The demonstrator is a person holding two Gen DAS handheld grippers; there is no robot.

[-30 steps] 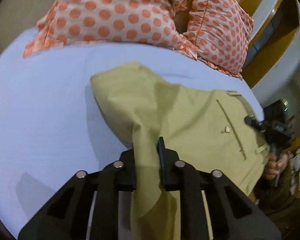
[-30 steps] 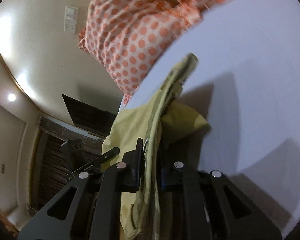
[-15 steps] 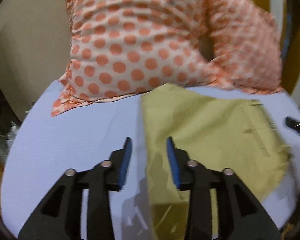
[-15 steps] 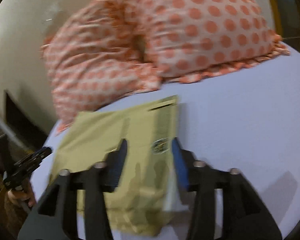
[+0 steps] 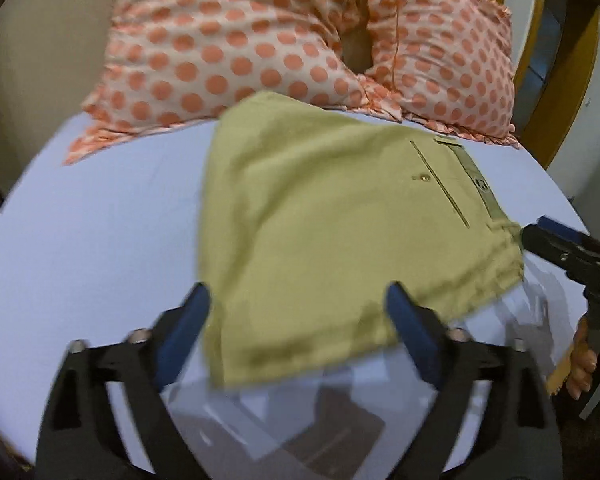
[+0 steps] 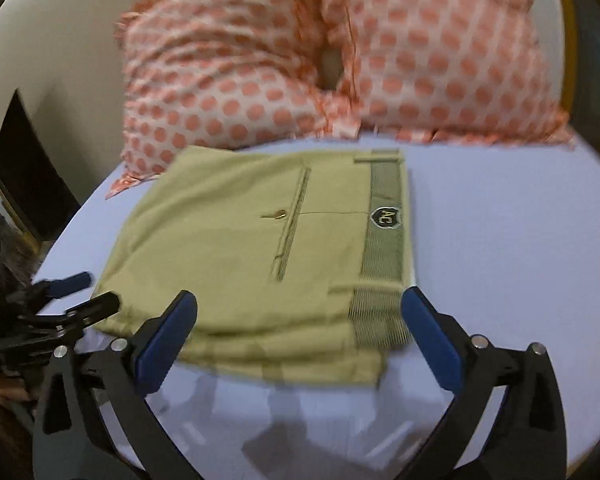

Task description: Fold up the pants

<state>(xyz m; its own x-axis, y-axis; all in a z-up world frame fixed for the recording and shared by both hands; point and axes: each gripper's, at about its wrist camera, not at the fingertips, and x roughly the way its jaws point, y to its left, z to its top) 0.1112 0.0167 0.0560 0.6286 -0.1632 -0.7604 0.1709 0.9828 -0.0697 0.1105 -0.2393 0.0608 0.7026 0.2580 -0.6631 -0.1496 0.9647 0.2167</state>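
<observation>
Pants lying folded in a flat stack on the bed just below the polka-dot pillows, both left claw and right claw hovering wide open, gripping nothing, fold likely finished.

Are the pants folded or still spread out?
Folded. The pants lie as a compact rectangle on the bed, layered edges at the near side.
</observation>
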